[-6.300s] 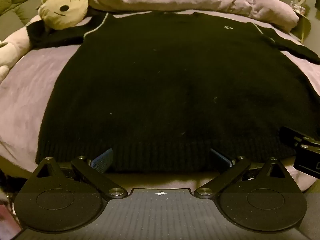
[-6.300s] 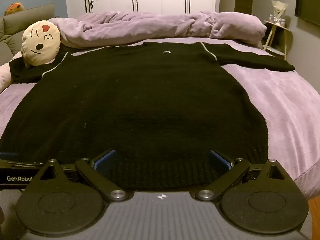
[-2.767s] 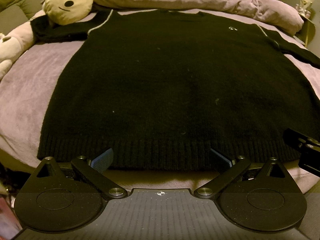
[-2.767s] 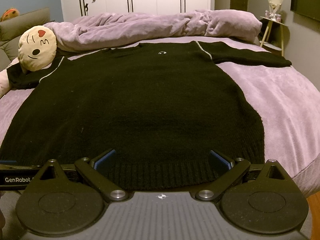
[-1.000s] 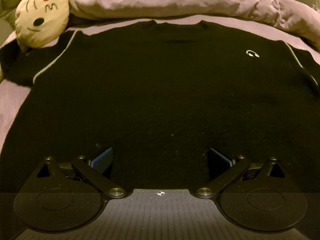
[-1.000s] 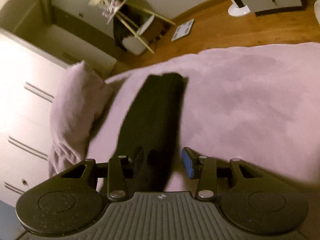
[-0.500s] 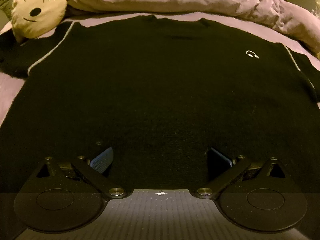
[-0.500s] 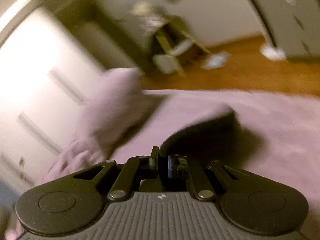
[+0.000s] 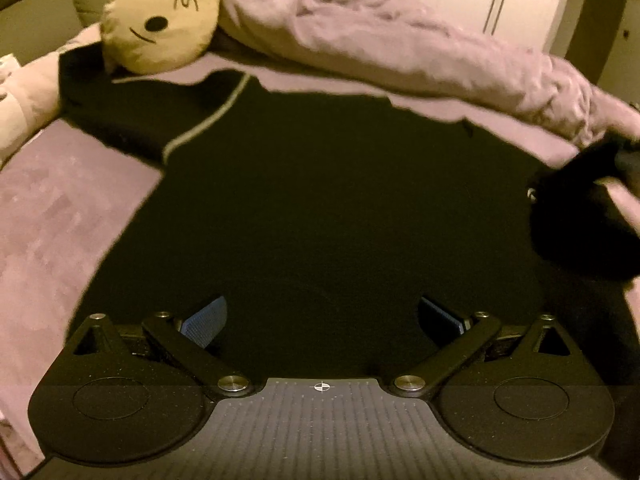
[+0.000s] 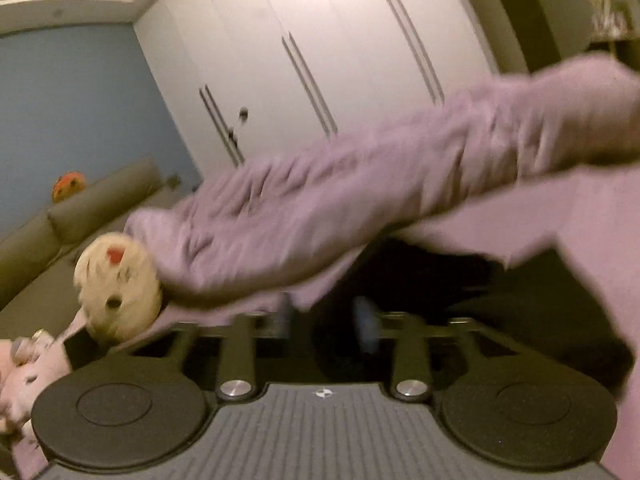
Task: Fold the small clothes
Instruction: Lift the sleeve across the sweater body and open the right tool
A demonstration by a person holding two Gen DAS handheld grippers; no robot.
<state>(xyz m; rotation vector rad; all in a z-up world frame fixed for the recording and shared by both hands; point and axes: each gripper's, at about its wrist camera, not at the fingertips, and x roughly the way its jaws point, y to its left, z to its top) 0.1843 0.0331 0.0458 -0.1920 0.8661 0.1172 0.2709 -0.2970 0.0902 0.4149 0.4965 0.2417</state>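
With the right gripper (image 10: 324, 320) half-parted after opening over the black knitted sweater (image 9: 320, 208), its sleeve fold looks done; next, the wide-open left gripper (image 9: 322, 320) needs the other sleeve.

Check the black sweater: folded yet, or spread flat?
Mostly spread. The black sweater lies flat on the bed, one sleeve out under the emoji pillow; the other sleeve is bunched inward.

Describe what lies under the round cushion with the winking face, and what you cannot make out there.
The cushion rests on the end of the black sweater's sleeve, over the purple bedspread. The cuff beneath it is covered, so it cannot be seen.
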